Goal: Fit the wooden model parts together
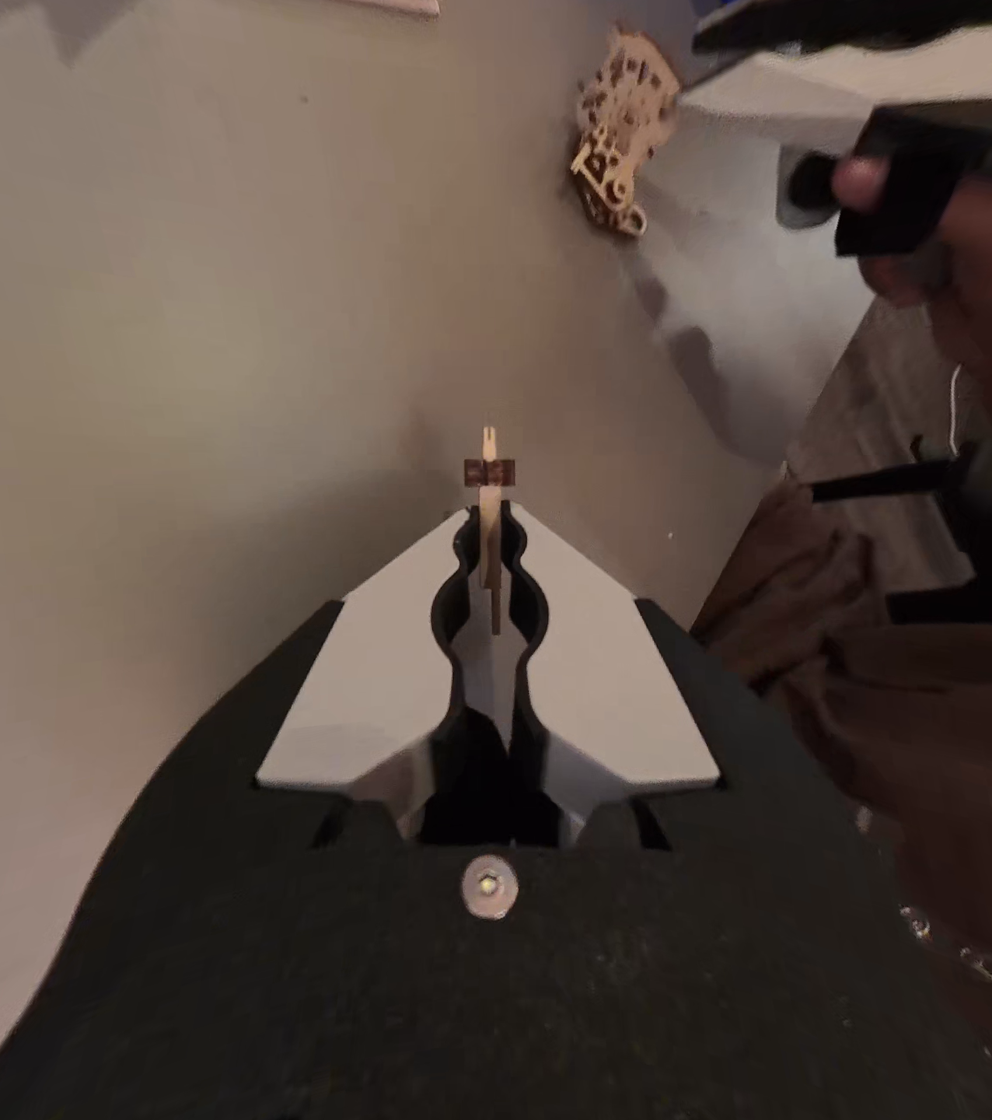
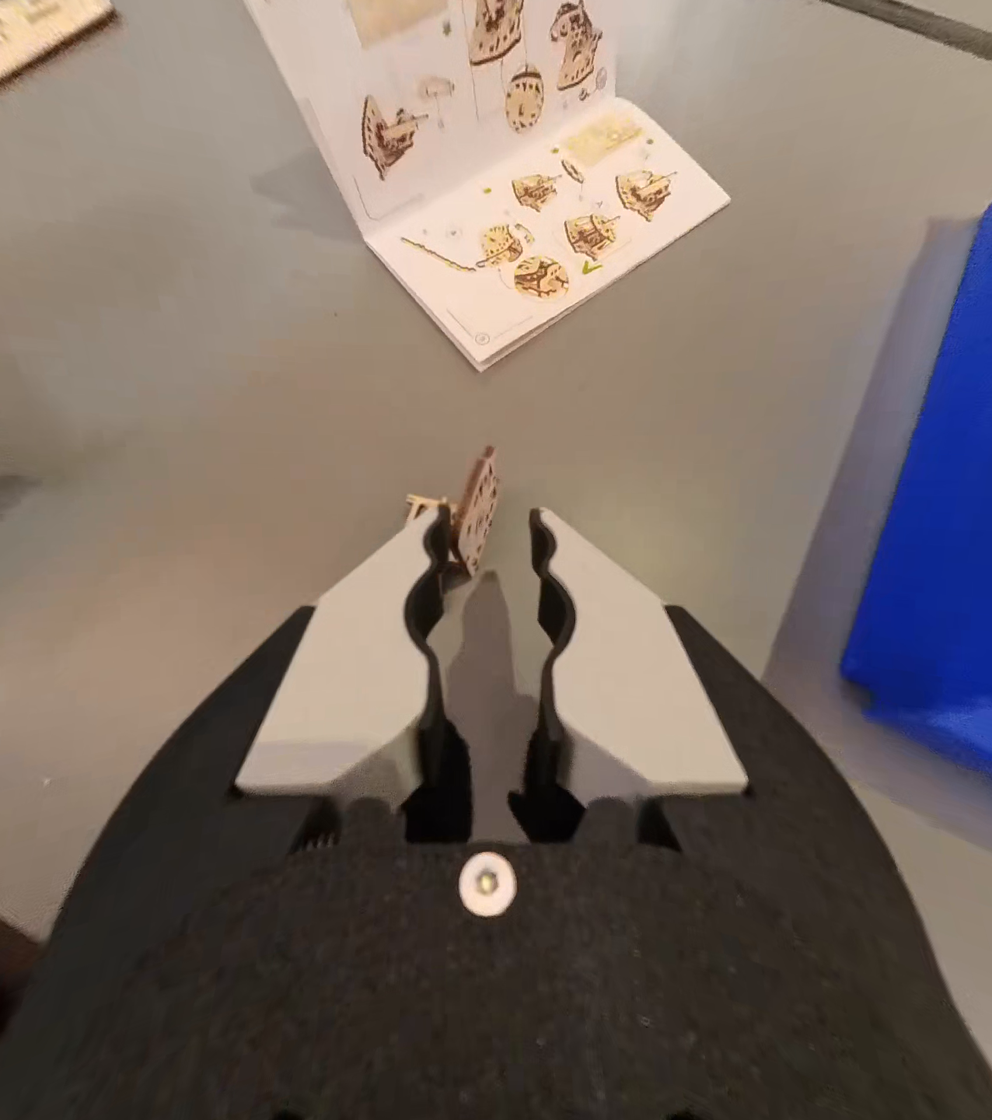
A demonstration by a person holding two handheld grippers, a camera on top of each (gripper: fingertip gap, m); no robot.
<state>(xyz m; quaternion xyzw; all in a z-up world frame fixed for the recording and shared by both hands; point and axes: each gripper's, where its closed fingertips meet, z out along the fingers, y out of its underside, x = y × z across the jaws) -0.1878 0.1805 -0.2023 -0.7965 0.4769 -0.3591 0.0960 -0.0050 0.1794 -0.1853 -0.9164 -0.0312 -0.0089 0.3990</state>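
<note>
Left gripper (image 1: 489, 515) clamps the forked wooden pin (image 1: 489, 485); right gripper (image 2: 484, 515), jaws apart, should close squarely on the model body (image 2: 477, 515).

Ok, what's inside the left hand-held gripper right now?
A thin pale wooden strip is pinched between the left hand-held gripper fingers, with a small dark cross-piece on its protruding forked end. Its lower part is covered by the black pads.

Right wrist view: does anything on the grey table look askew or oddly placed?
Yes. The pale, fretwork-cut wooden model panel tilts on its edge, apparently propped against the left finger of the open right hand-held gripper, not gripped.
</note>
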